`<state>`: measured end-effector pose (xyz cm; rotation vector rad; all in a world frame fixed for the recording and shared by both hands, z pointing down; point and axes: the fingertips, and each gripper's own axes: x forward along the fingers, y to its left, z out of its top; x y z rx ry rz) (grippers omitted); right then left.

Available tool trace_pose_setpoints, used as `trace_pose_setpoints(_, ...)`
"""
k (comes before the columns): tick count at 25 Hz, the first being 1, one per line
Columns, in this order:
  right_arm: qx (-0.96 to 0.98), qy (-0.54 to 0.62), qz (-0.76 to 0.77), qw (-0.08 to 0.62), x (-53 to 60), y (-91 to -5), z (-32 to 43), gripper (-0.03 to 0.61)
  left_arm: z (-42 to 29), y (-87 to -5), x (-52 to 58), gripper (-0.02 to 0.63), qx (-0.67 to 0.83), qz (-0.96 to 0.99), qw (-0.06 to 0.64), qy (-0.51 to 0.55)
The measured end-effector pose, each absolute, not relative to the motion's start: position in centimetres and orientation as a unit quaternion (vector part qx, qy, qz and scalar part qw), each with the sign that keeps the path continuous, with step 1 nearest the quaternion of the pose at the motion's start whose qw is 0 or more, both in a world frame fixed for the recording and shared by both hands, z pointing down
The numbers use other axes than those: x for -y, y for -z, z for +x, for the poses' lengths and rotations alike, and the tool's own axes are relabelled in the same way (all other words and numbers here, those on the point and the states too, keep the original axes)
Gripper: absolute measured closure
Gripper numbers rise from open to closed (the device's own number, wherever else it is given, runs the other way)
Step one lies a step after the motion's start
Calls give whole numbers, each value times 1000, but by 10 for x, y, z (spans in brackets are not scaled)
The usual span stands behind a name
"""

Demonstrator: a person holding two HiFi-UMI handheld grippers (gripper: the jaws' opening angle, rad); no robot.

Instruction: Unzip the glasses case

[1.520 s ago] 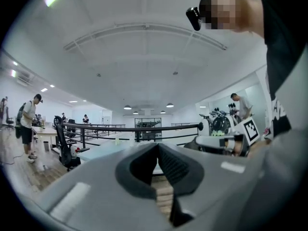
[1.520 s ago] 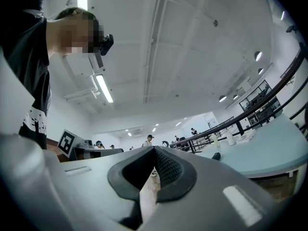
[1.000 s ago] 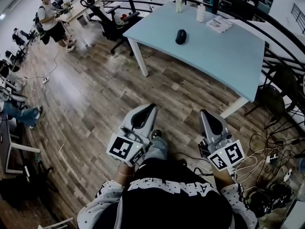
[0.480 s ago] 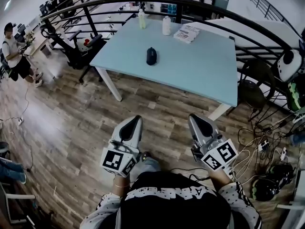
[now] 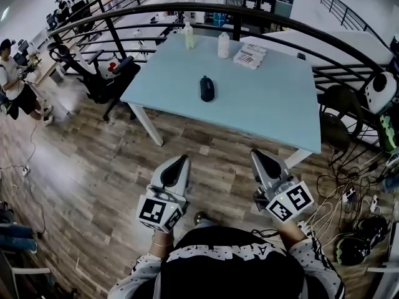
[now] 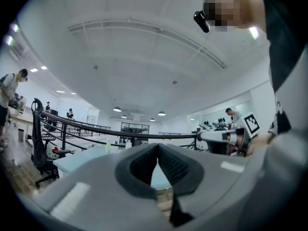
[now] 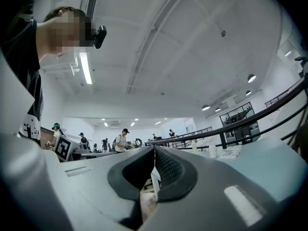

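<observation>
the glasses case (image 5: pixel 207 88) is a small black thing with a long round shape, like a fat bean. it lies flat on top of the pale blue table (image 5: pixel 262 104). it sits alone near the middle of the table, a bit toward the left side, with bare table all around it. its long side points away, toward the far edge. two bottles (image 5: pixel 223 45) and some paper (image 5: pixel 250 56) stand well apart from it at the far edge. the case looks shut. the zip is too small to see from here.
</observation>
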<state>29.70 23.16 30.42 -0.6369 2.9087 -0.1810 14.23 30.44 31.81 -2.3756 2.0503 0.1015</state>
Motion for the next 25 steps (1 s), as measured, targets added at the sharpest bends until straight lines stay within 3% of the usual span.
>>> trace_pose_setpoints(14,-968,70,-231,74,-193,-313,183,588,11,-323,-278,614,-662,-748,-14,-40)
trace_pose_setpoints(25,-963,79,-252,60,-166,-319,177,586,5,-333,-245,614,-640,-766,-43,-45)
